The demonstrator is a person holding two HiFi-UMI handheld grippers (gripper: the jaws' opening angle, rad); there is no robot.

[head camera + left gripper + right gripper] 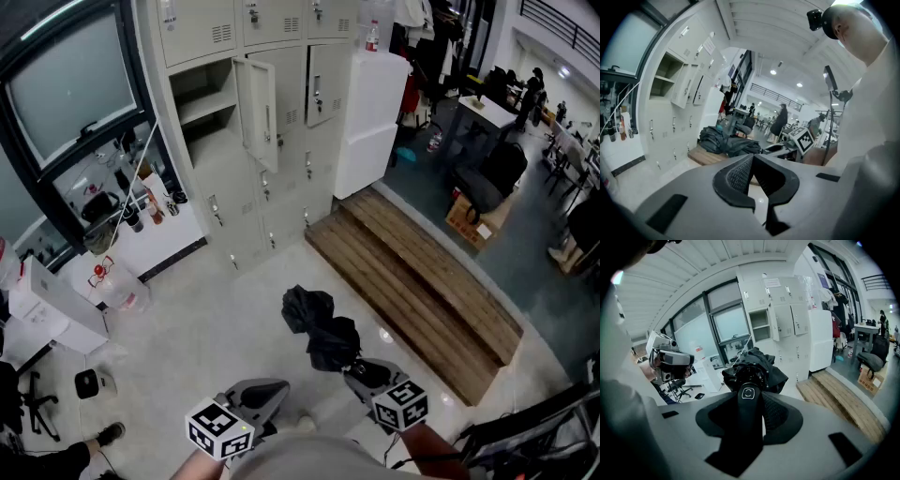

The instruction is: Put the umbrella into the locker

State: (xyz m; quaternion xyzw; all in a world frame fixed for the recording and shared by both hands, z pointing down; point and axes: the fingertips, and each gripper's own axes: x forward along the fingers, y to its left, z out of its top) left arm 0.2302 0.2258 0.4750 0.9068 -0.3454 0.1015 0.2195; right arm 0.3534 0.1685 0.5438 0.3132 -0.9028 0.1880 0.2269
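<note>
A black folded umbrella (pixel 319 328) hangs over the pale floor, its crumpled canopy pointing towards the lockers. My right gripper (pixel 367 373) is shut on its black handle (pixel 748 401), and the canopy (pixel 754 366) bunches just beyond the jaws. To its left, my left gripper (pixel 265 394) is shut with nothing between its pads (pixel 740 174); the umbrella (pixel 726 140) shows ahead of it to the right. The grey locker bank (pixel 272 56) has one compartment open (pixel 202 98), its door (pixel 258 112) swung outward. That open compartment (pixel 759 319) is far ahead in the right gripper view.
A low wooden platform (pixel 412 281) runs along the right. A white cabinet (pixel 375 122) stands next to the lockers. A white counter with bottles (pixel 141 225) is at the left. Desks, chairs (pixel 487 178) and a cardboard box (pixel 464 220) fill the far right.
</note>
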